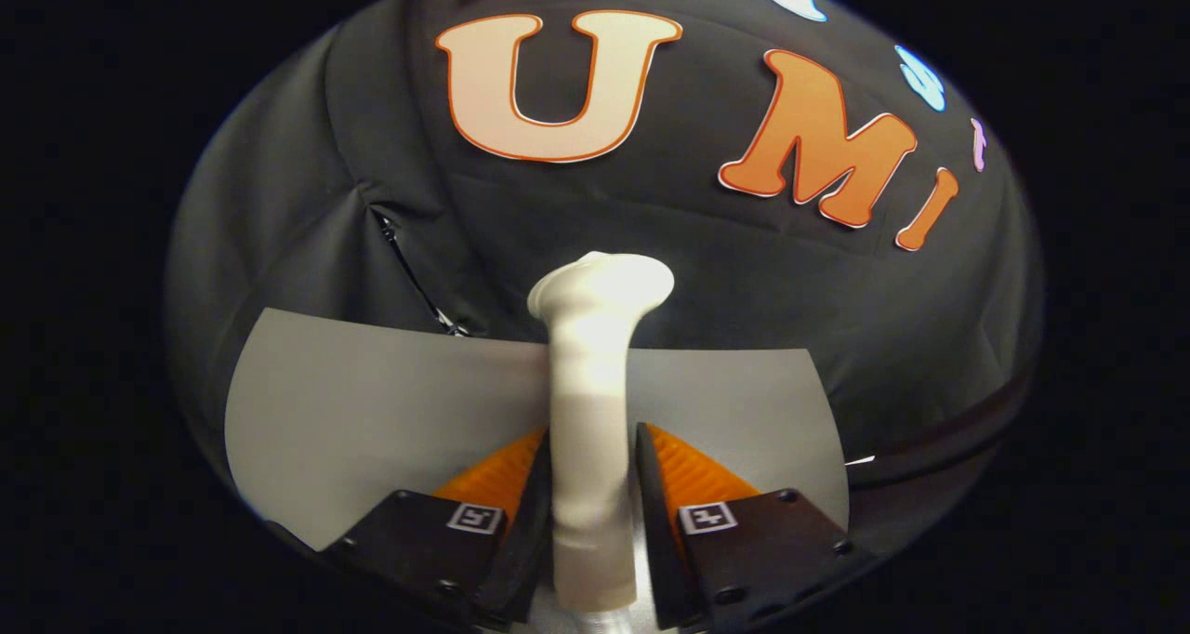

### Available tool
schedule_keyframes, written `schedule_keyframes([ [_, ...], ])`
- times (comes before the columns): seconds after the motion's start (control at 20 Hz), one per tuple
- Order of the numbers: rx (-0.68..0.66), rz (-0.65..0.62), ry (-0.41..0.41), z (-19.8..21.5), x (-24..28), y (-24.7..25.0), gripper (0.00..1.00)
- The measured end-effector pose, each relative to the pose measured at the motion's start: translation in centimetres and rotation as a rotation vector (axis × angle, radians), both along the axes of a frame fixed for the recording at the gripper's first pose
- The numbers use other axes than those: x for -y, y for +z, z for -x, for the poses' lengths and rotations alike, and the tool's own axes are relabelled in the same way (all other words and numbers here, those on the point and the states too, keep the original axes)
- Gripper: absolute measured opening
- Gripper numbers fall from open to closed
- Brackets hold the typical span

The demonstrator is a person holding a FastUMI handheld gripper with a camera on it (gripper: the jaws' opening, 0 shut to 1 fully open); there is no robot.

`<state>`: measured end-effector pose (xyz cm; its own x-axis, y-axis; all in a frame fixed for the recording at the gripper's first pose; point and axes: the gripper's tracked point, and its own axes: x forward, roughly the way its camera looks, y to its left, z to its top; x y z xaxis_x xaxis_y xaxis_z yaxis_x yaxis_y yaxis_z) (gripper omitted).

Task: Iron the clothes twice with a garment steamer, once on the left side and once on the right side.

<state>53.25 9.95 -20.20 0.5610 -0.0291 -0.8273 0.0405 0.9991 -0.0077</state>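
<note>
Claw (592, 457) narrow, both fingers (535, 504) pressed against the white garment steamer (595, 374) handle, above the grey tabletop (372, 402).

- The steamer (595, 402) clamped in my claw (592, 471) is plain cream-white, glossy at its flared head.
- The table (372, 402) under it, at six o'clock, is flat pale grey.
- The cloth wall (725, 281) at twelve o'clock is black.

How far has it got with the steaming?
Done: the gripper has both fingers pressed on the white steamer, whose head points toward the black cloth wall, above the grey surface. In hand: carrying it. Left: both passes; no garment is in sight yet.
</note>
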Motion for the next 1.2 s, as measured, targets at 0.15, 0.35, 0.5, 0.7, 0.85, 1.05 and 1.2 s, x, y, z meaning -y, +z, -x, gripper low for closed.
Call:
schedule_keyframes([
  [0.15, 0.021, 0.072, 0.005, -0.3, 0.5, 0.1, 0.44],
  [0.35, 0.103, 0.142, 0.072, -0.3, -0.7, 2.4, 0.35],
  [0.5, 0.231, 0.192, 0.083, 0.2, -0.7, 6.3, 0.34],
  [0.7, 0.351, 0.16, 0.089, 2.8, -1.7, 9.2, 0.34],
  [0.85, 0.394, 0.131, 0.051, 5.2, -0.2, 9.2, 0.34],
  [1.05, 0.491, 0.027, 0.08, 9.1, -0.3, 9.9, 0.34],
  [1.2, 0.585, -0.003, 0.121, 12.9, 0.9, 12.1, 0.34],
])
